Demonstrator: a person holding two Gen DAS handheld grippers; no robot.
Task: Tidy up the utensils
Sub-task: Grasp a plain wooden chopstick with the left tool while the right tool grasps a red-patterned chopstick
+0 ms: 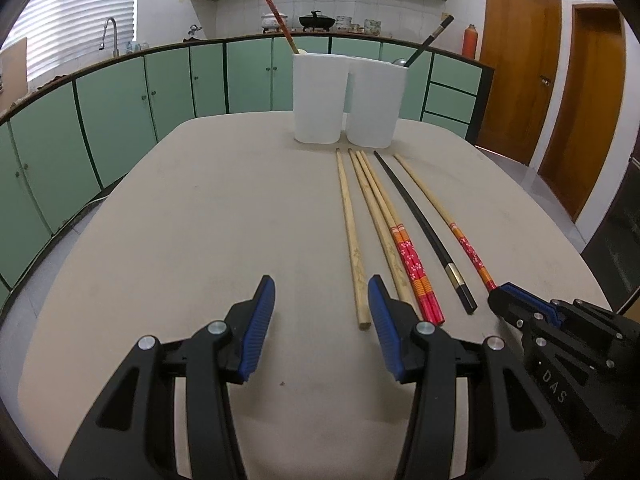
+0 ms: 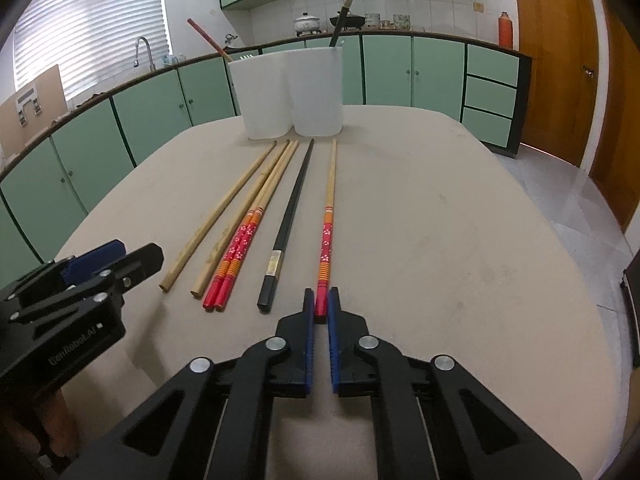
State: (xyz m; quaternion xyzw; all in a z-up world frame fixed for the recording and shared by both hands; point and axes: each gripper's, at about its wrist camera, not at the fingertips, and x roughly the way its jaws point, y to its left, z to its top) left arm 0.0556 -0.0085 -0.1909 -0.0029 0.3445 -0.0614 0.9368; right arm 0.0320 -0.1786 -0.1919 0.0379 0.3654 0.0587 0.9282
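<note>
Pinching the red end of the rightmost chopstick [image 2: 328, 216], your right gripper [image 2: 321, 302] hides its tip; your left gripper [image 1: 322, 300] hovers spread over bare surface [image 1: 180, 240].

Green kitchen cabinets [image 1: 168, 80], wooden doors [image 1: 516, 72]

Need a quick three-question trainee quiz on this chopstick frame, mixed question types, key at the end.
1. True or false: the right gripper is shut on the lone red-handled bamboo chopstick.
2. How many chopsticks lie flat on the beige table?
3. Which lies directly left of the black chopstick? A: plain wooden chopstick. B: pair of red-handled chopsticks. C: white two-compartment holder.

Key: 1 true; 2 six; 3 B.
</note>
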